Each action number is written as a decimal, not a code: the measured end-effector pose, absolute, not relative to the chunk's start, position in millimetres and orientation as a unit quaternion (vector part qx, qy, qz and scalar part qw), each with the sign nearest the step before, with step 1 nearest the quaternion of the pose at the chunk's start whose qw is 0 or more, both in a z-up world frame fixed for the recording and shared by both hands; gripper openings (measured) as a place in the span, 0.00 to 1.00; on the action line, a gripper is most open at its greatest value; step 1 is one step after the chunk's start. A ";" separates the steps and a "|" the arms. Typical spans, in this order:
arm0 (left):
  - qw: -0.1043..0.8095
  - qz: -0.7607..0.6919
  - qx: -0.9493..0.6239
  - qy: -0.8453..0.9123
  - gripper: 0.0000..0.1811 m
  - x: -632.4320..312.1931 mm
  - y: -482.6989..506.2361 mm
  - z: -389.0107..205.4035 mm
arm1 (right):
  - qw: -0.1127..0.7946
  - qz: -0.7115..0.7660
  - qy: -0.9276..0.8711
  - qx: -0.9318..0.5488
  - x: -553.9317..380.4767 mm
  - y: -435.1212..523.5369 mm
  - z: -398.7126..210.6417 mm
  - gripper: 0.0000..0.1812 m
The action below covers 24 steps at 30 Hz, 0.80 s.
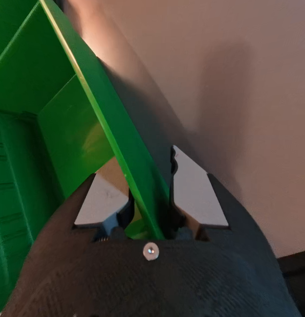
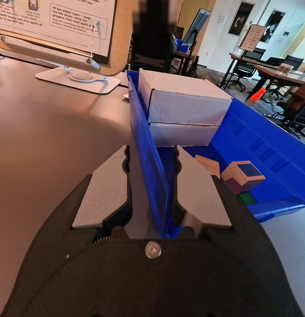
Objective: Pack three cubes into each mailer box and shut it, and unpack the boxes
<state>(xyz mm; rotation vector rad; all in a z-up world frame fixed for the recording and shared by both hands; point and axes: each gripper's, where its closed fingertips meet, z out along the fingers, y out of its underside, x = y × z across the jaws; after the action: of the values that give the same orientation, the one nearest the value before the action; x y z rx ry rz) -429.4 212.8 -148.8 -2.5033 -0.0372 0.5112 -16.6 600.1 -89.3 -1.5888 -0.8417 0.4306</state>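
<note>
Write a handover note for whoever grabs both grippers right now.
Left gripper: closed on the side wall of the green bin; the view is blurred and no contents show.
Right gripper: straddling the near wall of the blue bin, jaws around it; a firm clamp is not clear.
In the blue bin: two shut white mailer boxes stacked at the far end, and loose wooden cubes at the near end.
Done: those two mailers are closed; whether they hold cubes is hidden.
Left: probably set both bins down, then carry on with the cubes.

Brown-grey table point(image 2: 54, 137): blue bin point(image 2: 268, 154), white monitor stand point(image 2: 79, 82) directly on it.
</note>
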 end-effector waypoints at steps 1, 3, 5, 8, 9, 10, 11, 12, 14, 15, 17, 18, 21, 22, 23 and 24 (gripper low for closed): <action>0.289 0.194 -0.937 -0.015 0.21 -431.9 210.7 -147.0 | 0.602 0.186 -0.363 -0.686 -16.6 600.1 -89.3 0.27; 0.299 0.197 -0.933 -0.024 0.14 -440.1 205.0 -140.1 | 0.602 0.186 -0.364 -0.686 -16.6 600.0 -89.4 0.27; 0.317 0.195 -0.927 -0.035 0.05 -450.9 196.9 -130.8 | 0.603 0.185 -0.363 -0.686 -16.4 600.2 -89.5 0.27; 0.329 0.140 -0.933 -0.052 0.02 -457.5 182.9 -130.2 | 0.610 0.165 -0.354 -0.690 -11.7 604.3 -89.1 0.24; 0.319 0.128 -0.937 -0.059 0.02 -460.4 177.5 -135.5 | 0.612 0.156 -0.351 -0.691 -9.9 605.7 -89.4 0.23; 0.314 0.129 -0.939 -0.063 0.02 -464.7 174.5 -139.4 | 0.613 0.148 -0.351 -0.692 -8.8 606.7 -90.1 0.23; 0.322 0.140 -0.934 -0.065 0.04 -469.5 175.0 -137.6 | 0.614 0.141 -0.352 -0.693 -8.5 607.2 -90.7 0.23; 0.323 0.143 -0.933 -0.066 0.04 -471.3 175.2 -137.8 | 0.614 0.136 -0.353 -0.693 -8.4 607.3 -91.3 0.23; 0.324 0.152 -0.931 -0.067 0.06 -474.4 176.3 -137.6 | 0.616 0.123 -0.354 -0.693 -7.3 607.3 -91.8 0.21; 0.322 0.164 -0.930 -0.068 0.09 -477.8 176.3 -138.2 | 0.617 0.116 -0.352 -0.694 -5.7 607.8 -92.0 0.19; 0.313 0.191 -0.928 -0.071 0.18 -485.5 174.2 -140.1 | 0.618 0.113 -0.352 -0.694 -4.3 607.2 -92.1 0.19; 0.312 0.196 -0.926 -0.075 0.20 -487.7 173.5 -140.1 | 0.617 0.113 -0.357 -0.693 -4.1 606.5 -92.5 0.18; 0.325 0.184 -0.923 -0.094 0.22 -489.0 174.4 -137.9 | 0.604 0.108 -0.384 -0.690 -1.8 603.8 -95.9 0.16; 0.327 0.182 -0.922 -0.095 0.22 -489.4 174.5 -137.4 | 0.591 0.109 -0.399 -0.693 -0.8 601.8 -98.2 0.14; 0.327 0.182 -0.923 -0.092 0.21 -489.4 174.8 -137.7 | 0.572 0.115 -0.413 -0.699 -0.2 598.9 -100.5 0.11; 0.327 0.183 -0.923 -0.089 0.21 -489.5 175.0 -138.2 | 0.551 0.129 -0.423 -0.708 0.2 595.2 -102.4 0.07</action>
<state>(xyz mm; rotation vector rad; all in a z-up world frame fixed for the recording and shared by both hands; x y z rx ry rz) -489.5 175.0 -138.2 -2.4178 -0.2330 0.4806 0.2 595.2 -102.4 -1.6748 -1.0009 0.3053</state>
